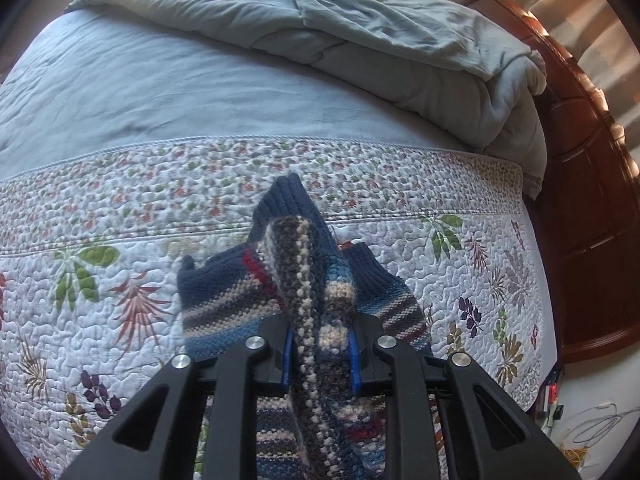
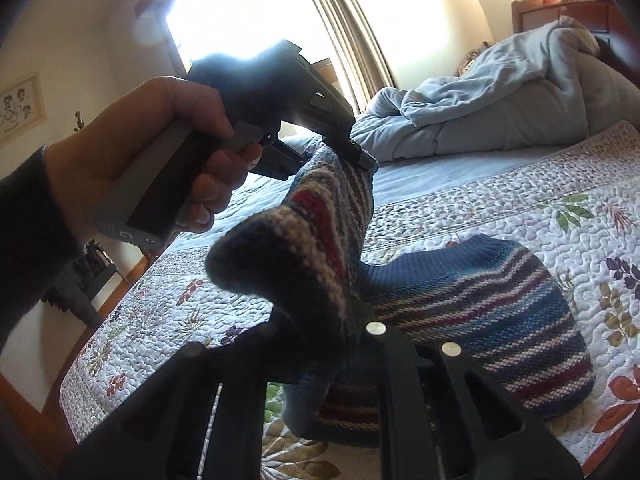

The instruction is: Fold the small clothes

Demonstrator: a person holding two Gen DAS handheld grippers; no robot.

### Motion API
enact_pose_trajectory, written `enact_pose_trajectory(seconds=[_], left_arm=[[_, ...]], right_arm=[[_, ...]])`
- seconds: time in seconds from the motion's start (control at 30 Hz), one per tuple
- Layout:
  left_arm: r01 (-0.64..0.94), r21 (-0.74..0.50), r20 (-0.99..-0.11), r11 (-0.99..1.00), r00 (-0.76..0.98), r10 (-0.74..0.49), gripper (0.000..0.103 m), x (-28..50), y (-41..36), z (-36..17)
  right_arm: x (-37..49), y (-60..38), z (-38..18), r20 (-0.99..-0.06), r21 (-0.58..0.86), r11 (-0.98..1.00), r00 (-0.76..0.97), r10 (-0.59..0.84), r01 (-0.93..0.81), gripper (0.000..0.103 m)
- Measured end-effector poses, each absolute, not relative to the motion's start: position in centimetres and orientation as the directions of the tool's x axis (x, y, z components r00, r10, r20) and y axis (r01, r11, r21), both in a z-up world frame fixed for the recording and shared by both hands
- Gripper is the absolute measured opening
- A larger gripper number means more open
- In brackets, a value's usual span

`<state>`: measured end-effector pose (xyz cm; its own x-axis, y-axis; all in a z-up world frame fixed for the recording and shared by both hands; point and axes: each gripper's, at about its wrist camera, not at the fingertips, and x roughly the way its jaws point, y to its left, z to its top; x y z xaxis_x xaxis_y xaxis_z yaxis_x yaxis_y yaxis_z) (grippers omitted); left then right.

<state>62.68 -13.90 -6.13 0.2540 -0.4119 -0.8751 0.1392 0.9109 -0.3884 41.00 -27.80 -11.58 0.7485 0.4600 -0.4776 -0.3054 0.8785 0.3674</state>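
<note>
The bed (image 1: 160,88) takes most of both views. A quilted coverlet (image 1: 120,280) lies on it, white, with a bumpy stitched surface and printed leaves in green, red and purple. Behind it lies a smooth blue-grey sheet, and a soft grey comforter (image 1: 400,40) is bunched into thick folds near the dark red wooden headboard (image 1: 592,184).

The small knitted sweater (image 1: 316,280) is a coarse knit with stripes of blue, grey, cream and red, and it has dark blue ribbed cuffs. It is lifted above the coverlet; in the right wrist view one striped sleeve hangs down onto the quilt.

The left gripper (image 1: 320,352) is black with blue pads. Its fingers are closed on a thick fold of the sweater, which fills the narrow gap between the pads and runs on past the tips. In the right wrist view a hand (image 2: 160,152) holds this gripper by its grey handle.

The right gripper (image 2: 352,320) has its fingers nearly together, pinching another edge of the sweater. The knit bulges over the tips and hides them.
</note>
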Motion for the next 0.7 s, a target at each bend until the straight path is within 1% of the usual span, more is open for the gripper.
enact_pose_trajectory(seconds=[0.5, 0.7], left_arm=[[0.179, -0.376, -0.894, 0.909, 0.189, -0.407, 0.02, 62.8, -21.1, -9.5], [0.188, -0.367, -0.902, 0.911, 0.168, -0.398, 0.02, 63.1, -23.7, -10.9]], right_arm=[[41.0, -33.7, -13.9, -0.526, 0.416, 0.882, 0.733, 0.432, -0.221, 0.01], [40.9, -35.9, -15.1, -0.528, 0.476, 0.86, 0.723, 0.445, -0.181, 0.01]])
